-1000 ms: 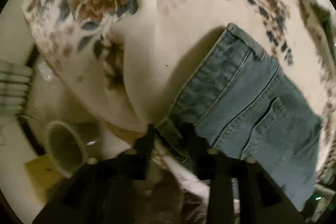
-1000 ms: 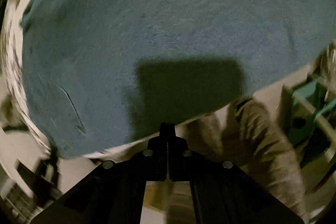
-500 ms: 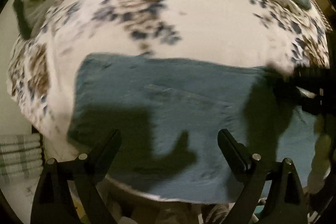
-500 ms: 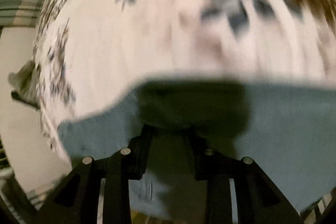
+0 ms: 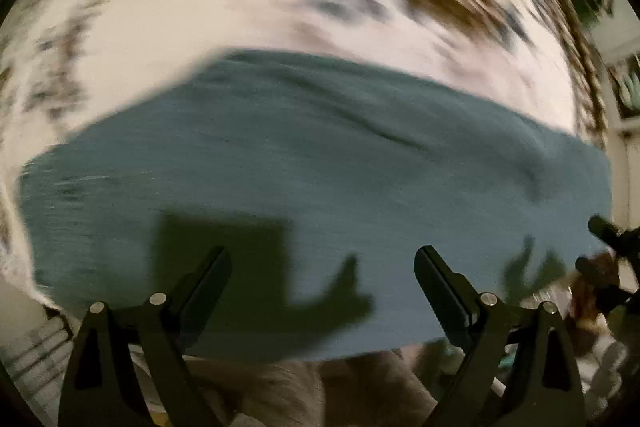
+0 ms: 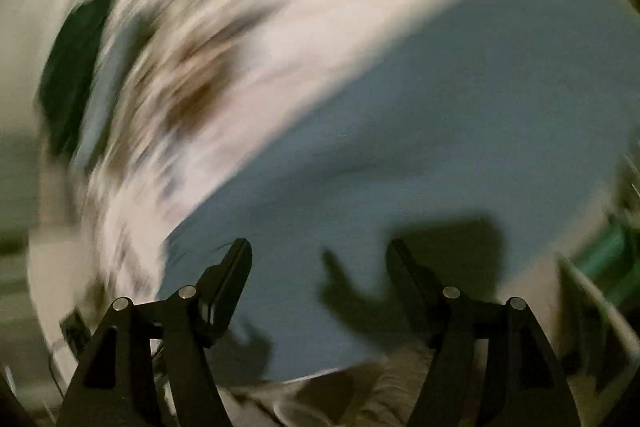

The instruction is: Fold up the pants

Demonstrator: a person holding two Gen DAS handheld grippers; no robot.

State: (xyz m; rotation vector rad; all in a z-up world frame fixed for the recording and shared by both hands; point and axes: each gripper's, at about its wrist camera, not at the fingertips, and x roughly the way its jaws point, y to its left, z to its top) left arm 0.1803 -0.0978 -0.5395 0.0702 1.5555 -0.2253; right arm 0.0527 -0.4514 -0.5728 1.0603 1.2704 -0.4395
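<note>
I've let go: my left gripper (image 5: 322,267) gapes wide and empty, my right gripper (image 6: 320,259) is opening, nothing between. The pants (image 5: 320,179) lie flat on the floral bedspread (image 5: 224,11) at twelve o'clock, fold laid.

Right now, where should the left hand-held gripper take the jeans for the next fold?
Probably the jeans' left short edge, approached from above: they lie flat as a long band on the floral cover, leaving that end clear. The left hand-held gripper hangs open, empty.
</note>
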